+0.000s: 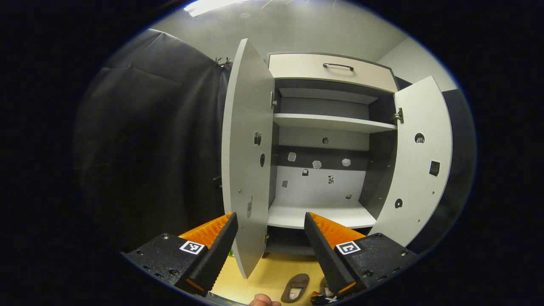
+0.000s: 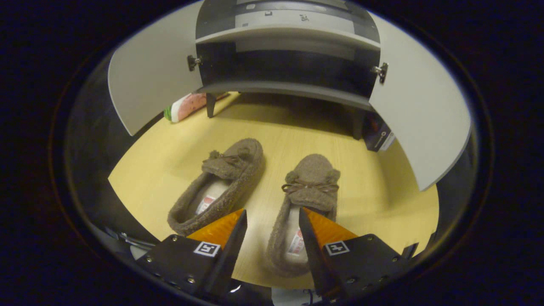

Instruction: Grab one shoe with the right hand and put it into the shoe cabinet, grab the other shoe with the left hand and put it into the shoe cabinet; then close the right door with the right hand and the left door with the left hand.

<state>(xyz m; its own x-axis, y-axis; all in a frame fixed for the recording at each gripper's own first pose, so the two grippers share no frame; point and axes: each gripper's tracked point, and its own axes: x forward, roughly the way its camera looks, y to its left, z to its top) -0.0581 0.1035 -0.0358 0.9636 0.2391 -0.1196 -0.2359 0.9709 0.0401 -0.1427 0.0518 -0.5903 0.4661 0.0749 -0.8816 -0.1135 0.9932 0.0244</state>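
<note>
On the yellow wooden floor (image 2: 170,161) before the open grey two-door shoe cabinet (image 2: 289,46), the left brown fuzzy slipper (image 2: 221,185) angles away leftward. The right brown fuzzy slipper (image 2: 308,208) lies lengthwise, heel nearest, directly beneath the right gripper (image 2: 270,229), whose jaws gape empty astride its heel. The left gripper (image 1: 270,238), likewise spread and empty, faces the cabinet shelves.

A ceiling light (image 1: 208,6) glares at the top of the left gripper view. Fisheye distortion bows the cabinet doors (image 1: 245,161). The right gripper view is dimmer, warm-toned; 2 slippers (image 2: 221,182) cast soft shadows on the yellow floor (image 2: 161,157).
</note>
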